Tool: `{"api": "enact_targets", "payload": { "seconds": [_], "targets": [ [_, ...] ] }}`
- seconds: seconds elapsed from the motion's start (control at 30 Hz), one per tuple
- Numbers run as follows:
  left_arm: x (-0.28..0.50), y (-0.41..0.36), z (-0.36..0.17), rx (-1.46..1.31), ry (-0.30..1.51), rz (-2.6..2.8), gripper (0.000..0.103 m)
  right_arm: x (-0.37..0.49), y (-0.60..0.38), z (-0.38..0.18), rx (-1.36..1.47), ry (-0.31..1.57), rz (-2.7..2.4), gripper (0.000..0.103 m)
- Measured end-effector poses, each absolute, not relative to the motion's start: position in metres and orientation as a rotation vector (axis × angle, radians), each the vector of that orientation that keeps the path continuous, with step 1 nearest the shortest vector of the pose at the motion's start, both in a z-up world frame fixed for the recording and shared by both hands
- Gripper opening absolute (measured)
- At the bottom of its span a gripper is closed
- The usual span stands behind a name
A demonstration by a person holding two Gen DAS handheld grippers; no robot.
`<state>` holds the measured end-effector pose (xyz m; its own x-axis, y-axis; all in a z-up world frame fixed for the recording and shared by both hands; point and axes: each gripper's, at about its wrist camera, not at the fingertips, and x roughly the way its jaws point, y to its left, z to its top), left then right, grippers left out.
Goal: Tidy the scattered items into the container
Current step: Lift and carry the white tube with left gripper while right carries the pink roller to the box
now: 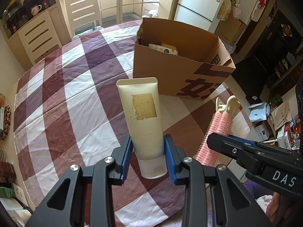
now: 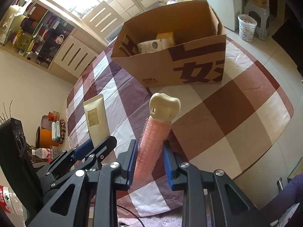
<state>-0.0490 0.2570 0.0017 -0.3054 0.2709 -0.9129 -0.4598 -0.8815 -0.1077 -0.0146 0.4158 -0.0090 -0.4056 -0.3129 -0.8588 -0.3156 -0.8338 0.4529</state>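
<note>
My left gripper (image 1: 148,158) is shut on a cream tube (image 1: 143,117) with a worn yellow label, cap end between the blue pads, held above the checked tablecloth. My right gripper (image 2: 149,165) is shut on a pink hair roller (image 2: 151,145) with a cream clip (image 2: 164,106) at its top. Each view shows the other hand's item: the pink roller (image 1: 217,128) at the right, the tube (image 2: 95,119) at the left. The open cardboard box (image 1: 181,71) stands ahead on the table, with a yellow packet (image 2: 165,36) and a white pack (image 2: 151,45) inside.
The table wears a purple, brown and white checked cloth (image 1: 75,87). A cream chair (image 1: 83,9) stands at the far side, cabinets (image 1: 37,34) to the left. Bottles (image 2: 43,153) and an orange tin (image 2: 45,138) sit on a side surface at left. Clutter lies on the floor at right.
</note>
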Motion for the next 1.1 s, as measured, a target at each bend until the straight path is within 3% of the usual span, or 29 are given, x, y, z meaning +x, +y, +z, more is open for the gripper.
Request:
{"api": "enact_targets", "payload": {
  "seconds": [0.53,1.1],
  "targets": [
    [-0.059,0.307,-0.009,-1.505,0.297,2.152,0.034,-0.024,0.461,-0.017,-1.693,0.937,2.426,0.027],
    [-0.106,0.362,0.036,-1.440,0.208,2.084,0.034,-0.070,0.511,0.022,-1.556,0.860,2.526,0.027]
  ]
}}
